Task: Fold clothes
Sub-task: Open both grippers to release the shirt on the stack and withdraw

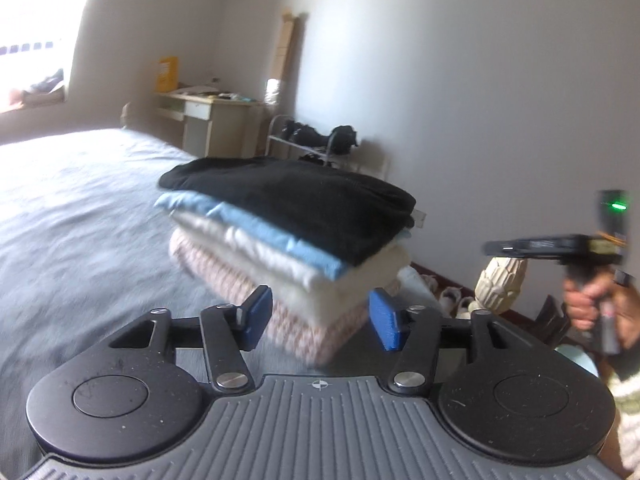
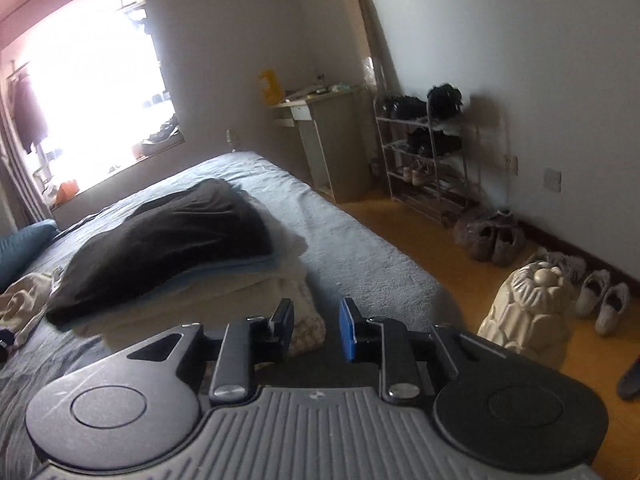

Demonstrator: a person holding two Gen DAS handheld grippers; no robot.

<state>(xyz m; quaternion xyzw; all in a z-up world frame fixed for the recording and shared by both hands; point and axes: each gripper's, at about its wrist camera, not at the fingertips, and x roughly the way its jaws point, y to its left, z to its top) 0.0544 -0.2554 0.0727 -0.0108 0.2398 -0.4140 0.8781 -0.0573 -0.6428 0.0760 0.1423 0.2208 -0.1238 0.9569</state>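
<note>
Both grippers stand spread and pinch nothing: the left gripper [image 1: 318, 316] faces the near corner of the stack of folded clothes [image 1: 288, 232], its jaws apart on either side of that corner without pressing, and the right gripper [image 2: 316, 328] hangs just beside the stack's near end. That stack sits squared near the edge of the bed [image 2: 360, 256], black garment [image 2: 160, 236] on top, likely to keep finished pieces tidy and apart from the crumpled cloth [image 2: 20, 304] far left of the right gripper.

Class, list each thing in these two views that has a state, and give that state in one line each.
Stack of clothes: folded, piled on the bed.
Black garment: folded, topmost.
Left claw: open, empty.
Right claw: open, empty.
Cream garment: unfolded, crumpled.
</note>
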